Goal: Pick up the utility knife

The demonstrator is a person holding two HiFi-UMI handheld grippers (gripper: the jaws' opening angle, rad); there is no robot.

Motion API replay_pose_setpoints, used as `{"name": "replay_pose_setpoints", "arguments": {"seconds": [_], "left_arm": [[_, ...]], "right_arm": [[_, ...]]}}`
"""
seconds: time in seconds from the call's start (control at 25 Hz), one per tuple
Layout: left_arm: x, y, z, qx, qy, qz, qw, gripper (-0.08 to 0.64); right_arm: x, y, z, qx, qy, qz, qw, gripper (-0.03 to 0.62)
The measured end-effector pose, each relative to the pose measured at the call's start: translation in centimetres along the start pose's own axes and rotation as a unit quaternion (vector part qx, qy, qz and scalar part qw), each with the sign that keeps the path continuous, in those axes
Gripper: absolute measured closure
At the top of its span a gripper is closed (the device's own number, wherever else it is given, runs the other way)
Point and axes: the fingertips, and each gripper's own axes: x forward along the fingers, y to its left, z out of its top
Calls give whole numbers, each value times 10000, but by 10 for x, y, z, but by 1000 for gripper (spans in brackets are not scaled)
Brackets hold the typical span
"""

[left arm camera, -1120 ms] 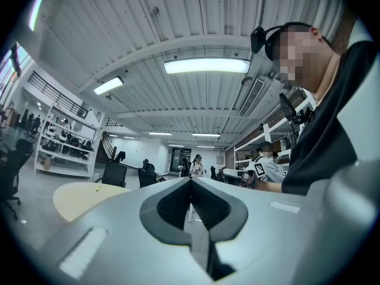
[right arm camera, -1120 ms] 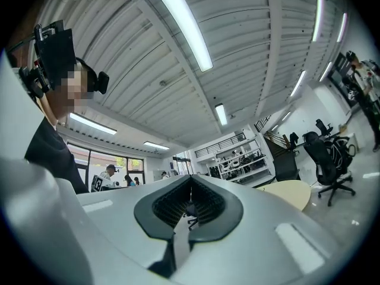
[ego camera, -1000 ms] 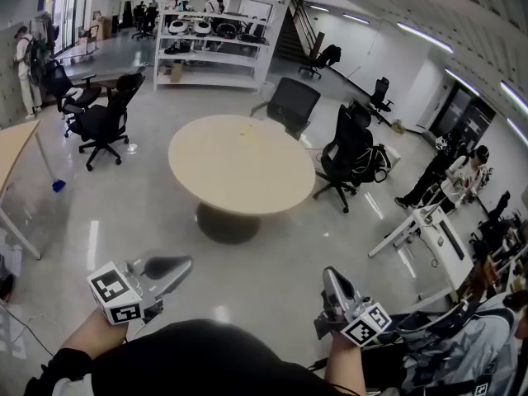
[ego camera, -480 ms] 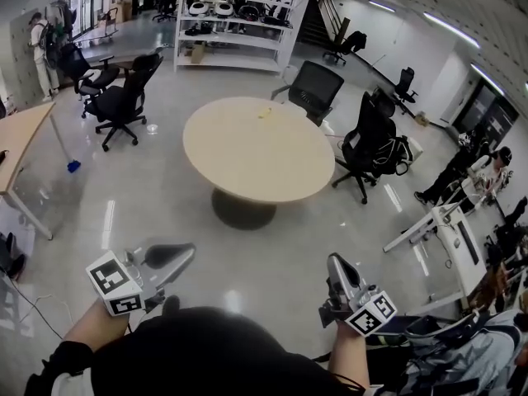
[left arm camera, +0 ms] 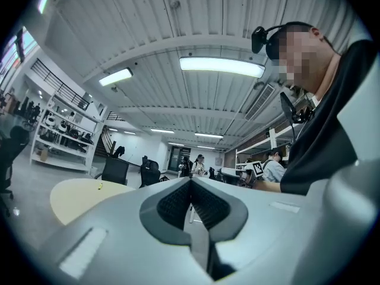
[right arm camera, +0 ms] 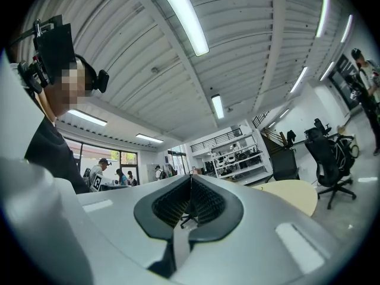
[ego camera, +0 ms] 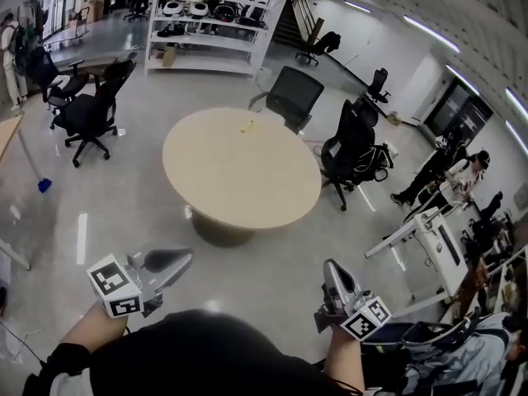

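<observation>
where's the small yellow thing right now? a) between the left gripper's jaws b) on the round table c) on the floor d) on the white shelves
b: the small yellow thing lies on the top of the round table, near its far edge in the head view.

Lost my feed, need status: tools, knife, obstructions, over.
Left tool shut, empty. Right tool shut, empty. Small yellow item, likely the knife, on round table ahead, untouched. Only floor between.

Silver left hand-held gripper [ego camera: 183,261], beige table [ego camera: 239,180].
</observation>
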Motion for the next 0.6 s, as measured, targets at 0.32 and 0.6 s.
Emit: {"name": "replay_pose_setpoints", "arguments": {"seconds": [0.32, 0.6], "left_arm": [[1, 123, 20, -38, -1, -491, 9988, 563], [-1, 203, 21, -251, 32, -629, 9977, 563]], "right_arm": [[103, -6, -7, -191, -83, -482, 9986, 572], [169, -20, -21, -153, 113, -790, 9967, 572]]}}
